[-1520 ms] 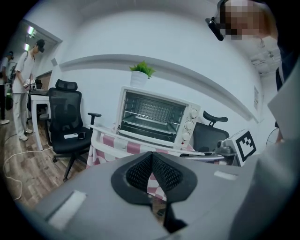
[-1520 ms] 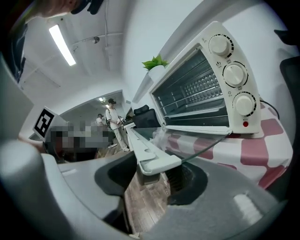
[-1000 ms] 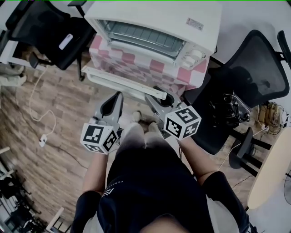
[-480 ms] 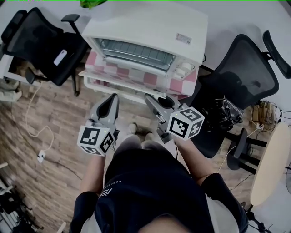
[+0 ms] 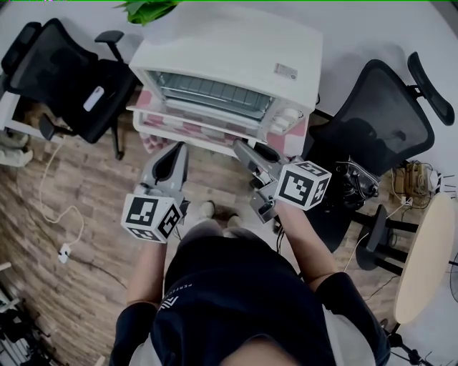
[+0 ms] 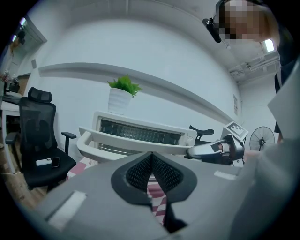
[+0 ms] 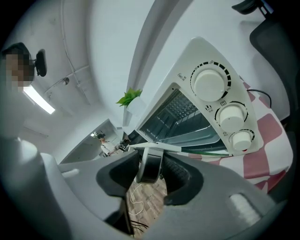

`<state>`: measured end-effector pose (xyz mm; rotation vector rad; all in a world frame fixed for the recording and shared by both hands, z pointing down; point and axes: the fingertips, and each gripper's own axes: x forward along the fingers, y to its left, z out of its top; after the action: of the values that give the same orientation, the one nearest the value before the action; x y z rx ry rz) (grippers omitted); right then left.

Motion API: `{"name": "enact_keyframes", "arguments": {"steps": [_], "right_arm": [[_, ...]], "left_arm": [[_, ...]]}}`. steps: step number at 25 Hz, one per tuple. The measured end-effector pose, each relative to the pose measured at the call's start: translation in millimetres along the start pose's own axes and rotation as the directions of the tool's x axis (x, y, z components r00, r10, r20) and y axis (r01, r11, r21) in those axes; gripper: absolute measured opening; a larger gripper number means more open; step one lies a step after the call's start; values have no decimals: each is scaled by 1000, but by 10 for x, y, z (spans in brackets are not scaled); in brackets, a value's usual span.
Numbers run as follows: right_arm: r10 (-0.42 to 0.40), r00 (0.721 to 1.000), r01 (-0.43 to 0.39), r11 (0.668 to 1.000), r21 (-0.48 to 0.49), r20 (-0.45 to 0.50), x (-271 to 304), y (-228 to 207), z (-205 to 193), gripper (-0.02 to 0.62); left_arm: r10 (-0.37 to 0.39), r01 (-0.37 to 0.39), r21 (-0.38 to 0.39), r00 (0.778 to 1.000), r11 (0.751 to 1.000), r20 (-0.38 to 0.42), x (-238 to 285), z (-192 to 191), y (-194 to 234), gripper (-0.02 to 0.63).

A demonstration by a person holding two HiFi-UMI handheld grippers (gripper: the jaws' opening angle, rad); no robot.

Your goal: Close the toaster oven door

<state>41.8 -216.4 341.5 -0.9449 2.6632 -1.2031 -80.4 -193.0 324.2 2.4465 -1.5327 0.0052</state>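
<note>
A white toaster oven (image 5: 236,50) stands on a pink-checked cloth (image 5: 297,139), its glass door (image 5: 207,114) tilted partway up with the white handle bar (image 5: 189,130) along its front edge. My right gripper (image 5: 247,149) is shut on the handle's right end; in the right gripper view the dark handle post (image 7: 150,164) sits between the pads, beside the oven's three knobs (image 7: 220,112). My left gripper (image 5: 177,149) hangs just in front of the door's left half, touching nothing. Its pads (image 6: 140,171) meet at the tips, empty, with the handle bar (image 6: 136,143) beyond.
Black office chairs stand left (image 5: 71,64) and right (image 5: 379,121) of the oven. A potted plant (image 5: 147,8) sits behind it. A white cable (image 5: 54,214) lies on the wood floor, and a round table edge (image 5: 429,257) is at far right.
The door has swung up from lying flat open to partway closed. Both grippers rose and moved toward the oven, the right one keeping hold of the handle.
</note>
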Motion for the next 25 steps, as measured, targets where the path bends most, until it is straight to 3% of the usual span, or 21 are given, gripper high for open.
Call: {"name": "enact_keyframes", "arguments": {"steps": [13,25], "right_arm": [[44,989,-76,970,232,142,124,-14,473,152],[37,975,-102,951,291,220,187,-91,741,156]], "left_arm": [[-23,23,-17,999,1000,28,230,151,78,17],[-39,40,-27,999,999,28,422,220,103,17]]}}
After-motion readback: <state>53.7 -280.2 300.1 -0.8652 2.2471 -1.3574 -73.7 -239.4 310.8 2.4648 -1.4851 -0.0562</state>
